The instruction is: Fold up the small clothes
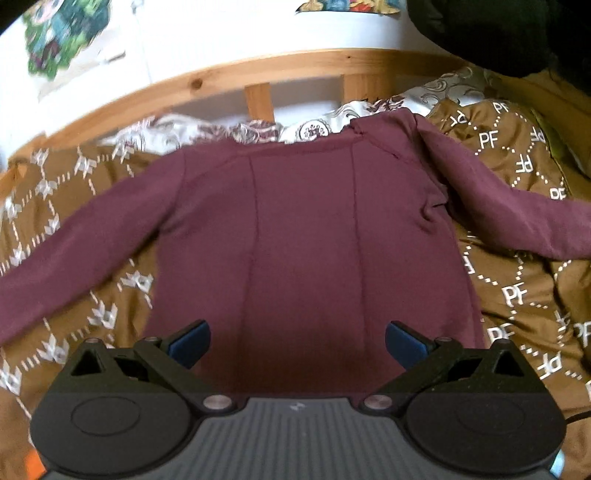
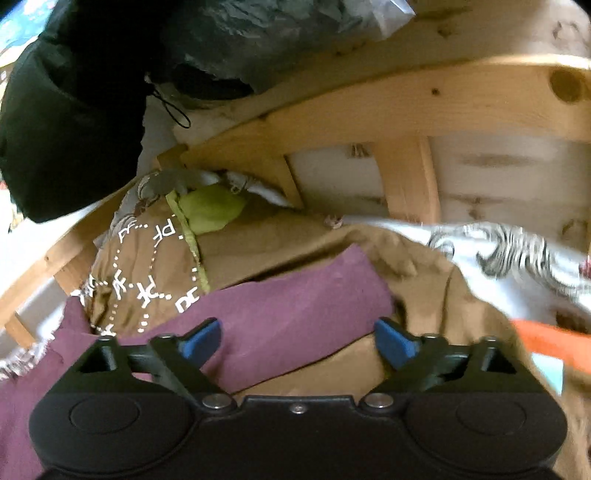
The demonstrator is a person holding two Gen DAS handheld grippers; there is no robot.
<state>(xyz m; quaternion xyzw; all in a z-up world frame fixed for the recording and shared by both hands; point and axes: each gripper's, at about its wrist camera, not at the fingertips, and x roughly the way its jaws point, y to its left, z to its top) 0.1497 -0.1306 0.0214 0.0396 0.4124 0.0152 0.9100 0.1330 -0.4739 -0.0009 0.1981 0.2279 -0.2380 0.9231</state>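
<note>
A small maroon long-sleeved top lies spread flat on the bed, on a brown quilted bedcover printed with white "PF" letters and dotted diamonds. Its neckline points toward the pale wooden slatted bed frame, both sleeves are stretched out to the sides, and its hem is nearest the left gripper. That gripper hangs over the lower middle of the top with its blue-padded fingers spread wide and nothing between them; I cannot tell whether the tips touch the cloth.

Past the neckline, a white fabric with dark swirl patterns is bunched against the frame. A dark bulky garment hangs in at the upper right corner of the left wrist view.

The right gripper is out at the end of one sleeve, which lies across the bedcover between the parted blue pads. The pads are not pressing on it, so it is released rather than grasped. Beyond the sleeve a lime-green piece of fabric is tucked in the corner by the frame, and something orange, blurred, shows at the right edge.
</note>
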